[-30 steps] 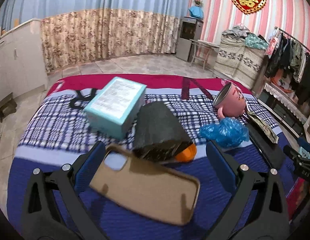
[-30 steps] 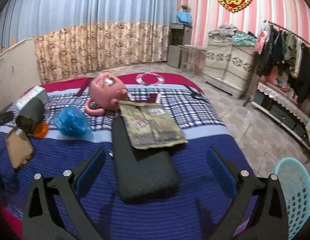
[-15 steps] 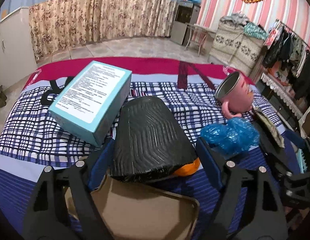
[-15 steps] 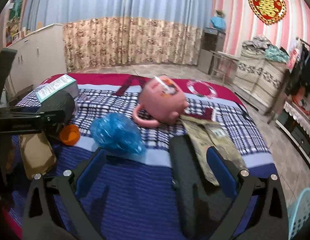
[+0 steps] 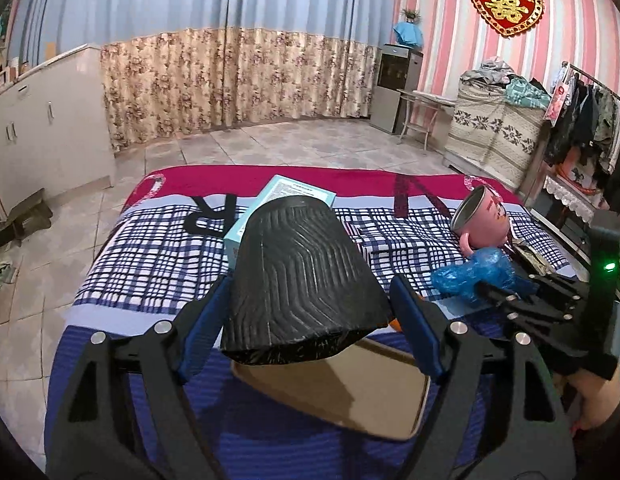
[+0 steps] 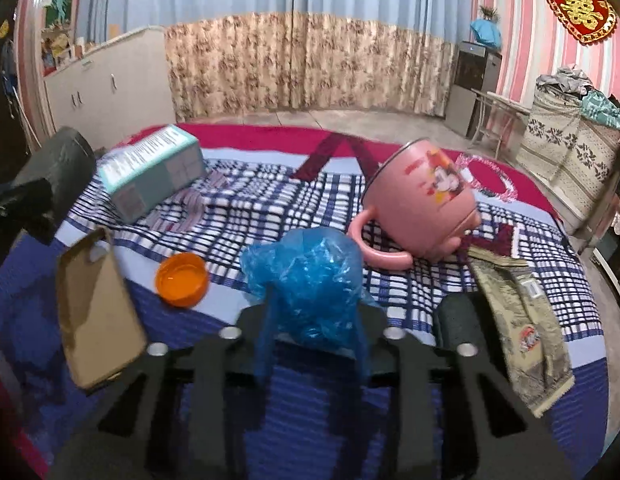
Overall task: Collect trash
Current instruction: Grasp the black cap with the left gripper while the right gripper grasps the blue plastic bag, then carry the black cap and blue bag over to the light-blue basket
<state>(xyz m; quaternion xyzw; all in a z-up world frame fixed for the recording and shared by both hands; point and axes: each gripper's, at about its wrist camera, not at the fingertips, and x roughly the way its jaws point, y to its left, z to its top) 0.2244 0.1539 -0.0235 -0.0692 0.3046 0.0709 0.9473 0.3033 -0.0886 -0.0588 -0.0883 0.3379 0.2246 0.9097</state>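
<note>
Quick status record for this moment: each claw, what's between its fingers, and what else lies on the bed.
left claw: closing around black roll, pads at its sides
right claw: closing on blue bag, fingers at both sides
orange cap: on bed, left of bag
pink mug: tipped on its side behind bag
teal box: far left, by roll
tan phone case: near left edge
olive packet: right, partly over a black pad

One pink mug [image 6: 424,204], one teal box [image 6: 150,172] and one orange lid [image 6: 182,279] are lying on the bed. One blue bag [image 6: 310,276], one black roll [image 5: 298,280] and one phone case [image 6: 96,312] are sharing it.
</note>
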